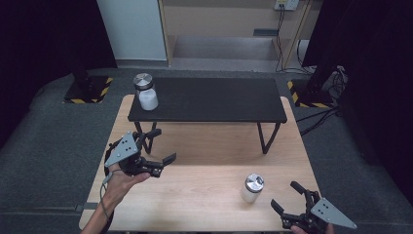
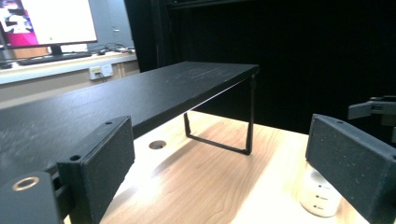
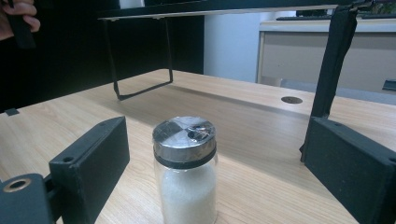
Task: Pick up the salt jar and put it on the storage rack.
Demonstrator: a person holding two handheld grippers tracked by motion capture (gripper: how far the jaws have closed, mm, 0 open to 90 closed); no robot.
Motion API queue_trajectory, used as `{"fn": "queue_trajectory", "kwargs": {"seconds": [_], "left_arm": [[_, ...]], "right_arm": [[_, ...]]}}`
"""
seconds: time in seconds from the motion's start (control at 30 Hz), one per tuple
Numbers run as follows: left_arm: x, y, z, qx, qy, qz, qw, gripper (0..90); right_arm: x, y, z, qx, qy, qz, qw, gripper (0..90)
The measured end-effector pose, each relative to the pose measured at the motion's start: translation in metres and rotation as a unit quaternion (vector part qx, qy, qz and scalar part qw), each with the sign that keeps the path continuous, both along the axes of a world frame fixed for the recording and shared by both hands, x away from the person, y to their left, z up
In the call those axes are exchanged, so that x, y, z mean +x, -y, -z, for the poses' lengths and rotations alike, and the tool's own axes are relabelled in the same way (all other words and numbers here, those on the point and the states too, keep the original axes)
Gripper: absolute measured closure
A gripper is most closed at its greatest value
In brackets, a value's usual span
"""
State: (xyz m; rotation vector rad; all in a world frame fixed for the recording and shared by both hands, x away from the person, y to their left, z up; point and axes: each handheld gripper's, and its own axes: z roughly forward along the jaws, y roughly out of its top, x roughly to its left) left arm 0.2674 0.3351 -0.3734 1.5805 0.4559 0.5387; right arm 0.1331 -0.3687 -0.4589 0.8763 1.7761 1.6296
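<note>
A glass shaker [image 3: 186, 170] of white grains with a shiny metal cap stands upright on the wooden table [image 1: 204, 204], just ahead of the right tool [image 1: 287, 197] and centred in the gap between its black jaws as the right gripper view looks along them; the jaws stand wide, the pads clear of the glass on both sides, nothing gripped; seen from the high view, the shaker [image 1: 253, 188] sits a little beyond and to the inner side of that tool, near the table's front edge. The left tool [image 1: 161, 146] hangs above the table on the opposite side, well apart from the shaker, carried in a hand [image 1: 122, 183] with its grey three-cornered plate facing up; its jaws are likewise spread wide with only air between them; in the left gripper view the shaker's white base [image 2: 319, 196] peeks out low beside that tool's right-hand jaw, farther off. Beyond both tools a low black shelf [image 1: 209, 100] on thin metal legs spans the table's far half; a second shaker [image 1: 145, 92] of the same kind stands upright on the shelf's corner, beyond the left tool. A round hole [image 2: 157, 144] marks the tabletop under the shelf; grey carpet [image 1: 58, 141] surrounds the table.
</note>
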Motion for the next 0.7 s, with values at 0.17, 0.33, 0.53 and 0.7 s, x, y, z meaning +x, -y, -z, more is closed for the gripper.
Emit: {"fn": "queue_trajectory", "kwargs": {"seconds": [0.17,0.33,0.53,0.7], "left_arm": [[-0.004,-0.001,0.012,-0.007,-0.003,-0.018,0.9998,7.1],[-0.006,-0.003,0.021,-0.015,-0.009,-0.027,0.9995,6.9],[-0.012,-0.002,0.025,0.003,-0.003,-0.047,0.9989,7.0],[-0.016,-0.002,0.035,-0.006,-0.005,-0.063,0.998,6.7]], "right_arm": [[0.0,0.0,0.0,0.0,0.0,0.0,1.0,7.3],[0.0,0.0,0.0,-0.001,0.0,0.0,1.0,7.3],[0.0,0.0,0.0,-0.001,0.0,0.0,1.0,7.4],[0.0,0.0,0.0,-0.001,0.0,0.0,1.0,7.4]]}}
